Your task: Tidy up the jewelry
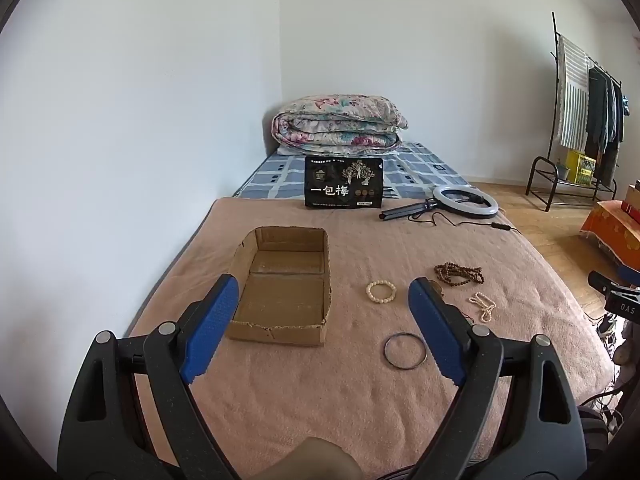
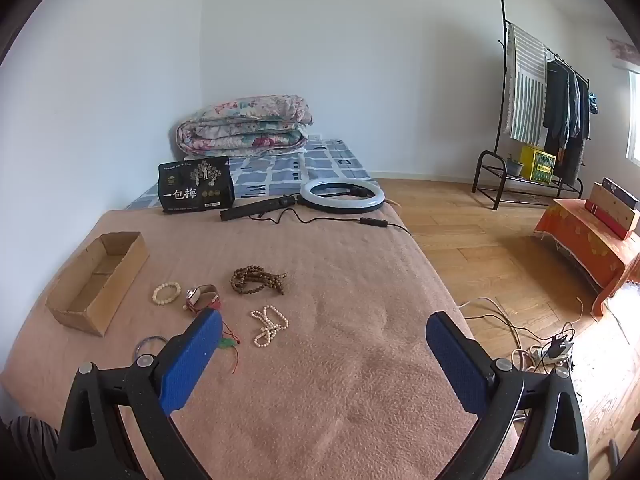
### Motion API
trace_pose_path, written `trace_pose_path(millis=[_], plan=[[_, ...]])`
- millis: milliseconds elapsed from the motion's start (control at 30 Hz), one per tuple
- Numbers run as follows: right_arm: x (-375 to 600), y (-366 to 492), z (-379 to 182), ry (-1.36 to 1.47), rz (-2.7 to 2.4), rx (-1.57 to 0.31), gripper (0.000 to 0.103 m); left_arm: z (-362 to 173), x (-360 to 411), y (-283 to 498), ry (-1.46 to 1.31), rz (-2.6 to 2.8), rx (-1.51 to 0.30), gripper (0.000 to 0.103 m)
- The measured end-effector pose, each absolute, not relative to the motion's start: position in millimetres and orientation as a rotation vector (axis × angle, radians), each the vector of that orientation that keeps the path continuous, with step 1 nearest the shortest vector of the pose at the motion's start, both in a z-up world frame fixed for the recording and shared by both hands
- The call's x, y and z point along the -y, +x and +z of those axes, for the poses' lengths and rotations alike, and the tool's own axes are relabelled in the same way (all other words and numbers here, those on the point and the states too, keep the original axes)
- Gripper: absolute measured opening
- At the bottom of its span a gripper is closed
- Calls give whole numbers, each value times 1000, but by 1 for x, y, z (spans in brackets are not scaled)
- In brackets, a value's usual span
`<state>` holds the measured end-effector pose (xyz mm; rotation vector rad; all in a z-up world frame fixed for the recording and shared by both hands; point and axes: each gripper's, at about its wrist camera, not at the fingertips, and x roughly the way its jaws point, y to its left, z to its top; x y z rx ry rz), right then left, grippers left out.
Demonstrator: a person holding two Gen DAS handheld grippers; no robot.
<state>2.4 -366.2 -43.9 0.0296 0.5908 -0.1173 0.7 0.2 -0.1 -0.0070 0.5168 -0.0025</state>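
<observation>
An empty open cardboard box lies on the pink blanket. To its right lie a cream bead bracelet, a brown bead string, a white pearl string, a dark thin bangle and a red and white piece with a red cord. My left gripper is open and empty, above the box's near right corner. My right gripper is open and empty, above bare blanket right of the pearls.
A black snack bag and a ring light with cable lie at the blanket's far end. A folded quilt sits behind. The bed's right edge drops to wood floor with cables; a clothes rack stands beyond.
</observation>
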Motion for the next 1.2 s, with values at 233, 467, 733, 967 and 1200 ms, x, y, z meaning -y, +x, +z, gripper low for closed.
trace_pose_path(millis=[233,467,733,967,1200], plan=[[365,3,-44,20,-114,-592,103,2,-5,1,-6,-15,-505,89],[362,2,-37,14,-113,-597,103,5,1,-3,6,6,-489,89],[361,3,-42,6,-105,-602,103,3,4,-6,7,7,-483,89],[360,4,-43,4,-106,-604,103,6,3,-3,6,6,-483,89],[361,4,-44,5,-102,-609,103,6,2,-3,7,7,-482,89]])
